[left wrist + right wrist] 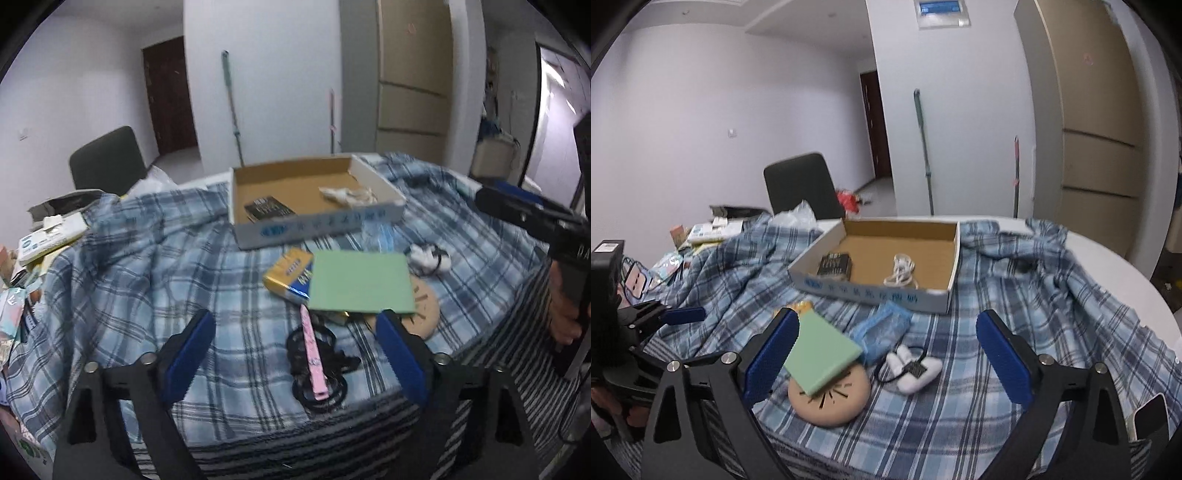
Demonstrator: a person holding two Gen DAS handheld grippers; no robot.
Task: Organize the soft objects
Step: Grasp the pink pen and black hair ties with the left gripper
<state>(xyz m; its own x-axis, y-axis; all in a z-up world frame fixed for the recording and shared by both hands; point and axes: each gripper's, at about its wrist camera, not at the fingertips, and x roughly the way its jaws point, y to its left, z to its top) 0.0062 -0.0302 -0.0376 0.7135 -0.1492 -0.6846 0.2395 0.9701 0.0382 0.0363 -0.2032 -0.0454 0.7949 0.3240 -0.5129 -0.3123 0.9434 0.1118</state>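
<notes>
While both pairs of tongs hover wide open and hold nothing, the soft things lie spread on a table draped with a blue plaid cloth point(147, 258). The left tongs point(295, 347) hang over a black tangle of cord point(321, 365) with a pink clip point(313, 356) lying across it. The right tongs point(886, 354) face a white bundle with a black loop point(916, 369); beside it a green pad point(822, 356) rests on a round tan disc point(831, 400), and a crumpled blue mask point(882, 330) lies just behind. A yellow-and-blue packet point(291, 273) peeks from under the green pad. Farther back sits a shallow cardboard box point(945, 291) holding a dark packet point(835, 265) and a coil of white cord point(901, 275).
</notes>
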